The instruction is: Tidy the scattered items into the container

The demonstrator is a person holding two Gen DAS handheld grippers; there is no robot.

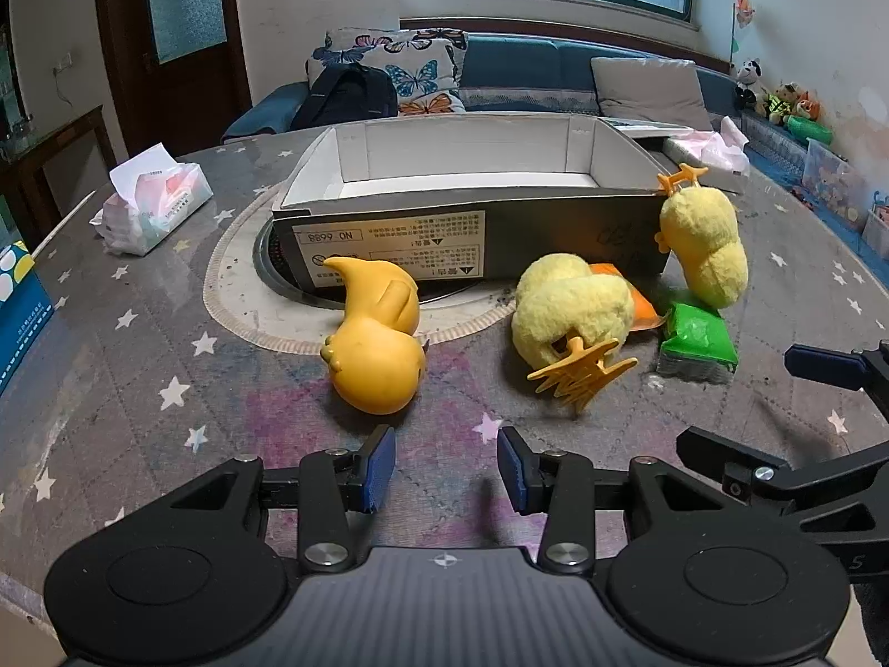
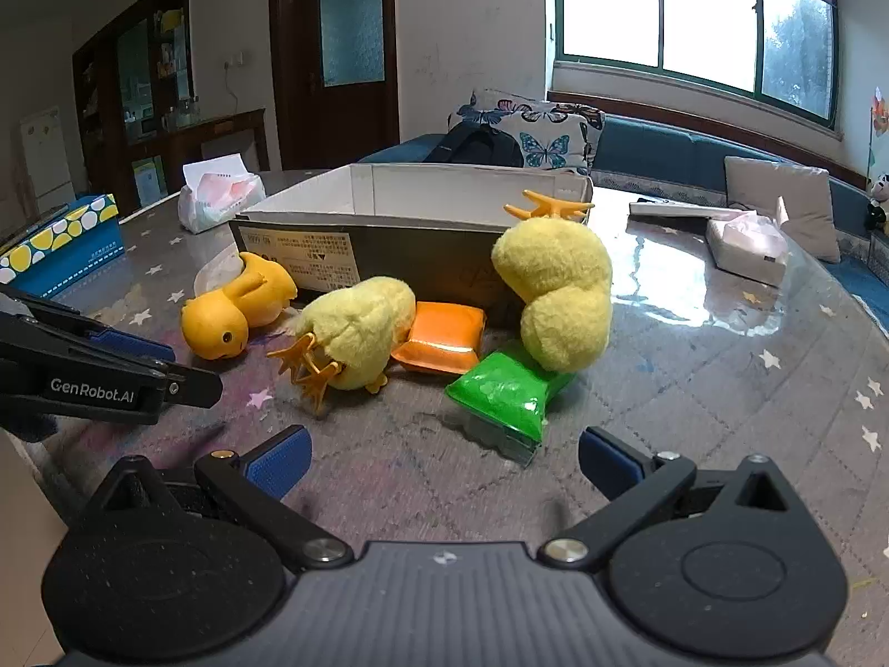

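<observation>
An open cardboard box [image 1: 472, 233] [image 2: 422, 255] sits mid-table, empty inside. In front of it lie an orange rubber duck [image 1: 378, 339] [image 2: 233, 311], a yellow plush duck on its side [image 1: 572, 311] [image 2: 355, 328], a second plush duck upside down against the box [image 1: 705, 244] [image 2: 555, 289], an orange packet [image 1: 639, 305] [image 2: 441, 336] and a green packet [image 1: 697, 342] [image 2: 503, 394]. My left gripper [image 1: 447, 467] is open and empty, just short of the rubber duck. My right gripper [image 2: 441, 458] is open wide and empty, just short of the green packet.
Tissue packs stand at the left [image 1: 150, 205] [image 2: 219, 194] and far right [image 1: 714, 153] [image 2: 747, 244]. A blue spotted box [image 1: 16, 305] [image 2: 61, 250] sits at the table's left edge. A sofa with cushions [image 1: 555, 78] lies behind the table.
</observation>
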